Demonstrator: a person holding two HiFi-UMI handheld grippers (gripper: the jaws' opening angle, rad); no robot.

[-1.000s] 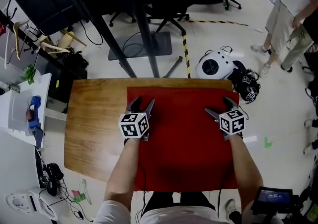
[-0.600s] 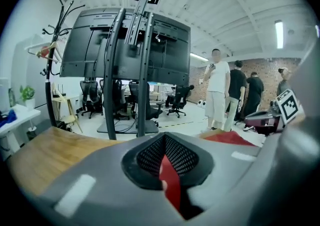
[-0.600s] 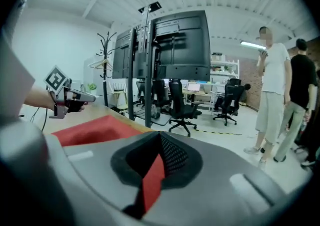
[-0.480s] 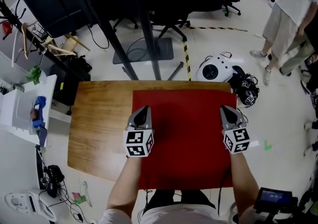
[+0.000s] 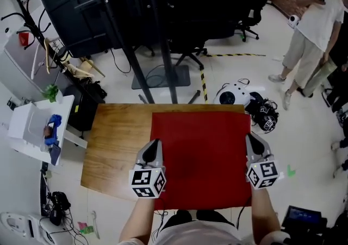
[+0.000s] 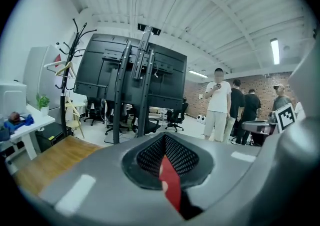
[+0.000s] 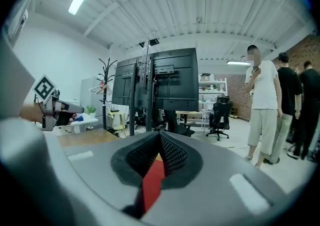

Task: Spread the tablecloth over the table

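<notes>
We are clenching the left gripper (image 5: 154,145) and right gripper (image 5: 252,139) on 2 side edges of the tablecloth (image 5: 201,157); it is looking light and limp.

**No words or numbers to read; only coded markers and stripes**

No letters, brand names or digits can be made out anywhere.

The cube on the left claw (image 5: 155,145) carries black-and-white square code markers (image 5: 142,178). The cube on the right claw (image 5: 251,138) carries the same kind (image 5: 263,171). They are block patterns, not writing. One of these markers also shows in each claw's own view, at the far edge.

Yellow-and-black warning tape (image 5: 204,82) runs in strips on the floor beyond the table. A small green mark (image 5: 291,171) sits on the floor to the right. The little screen (image 5: 303,218) at the bottom right glows bluish, and its contents are too small to read.
</notes>
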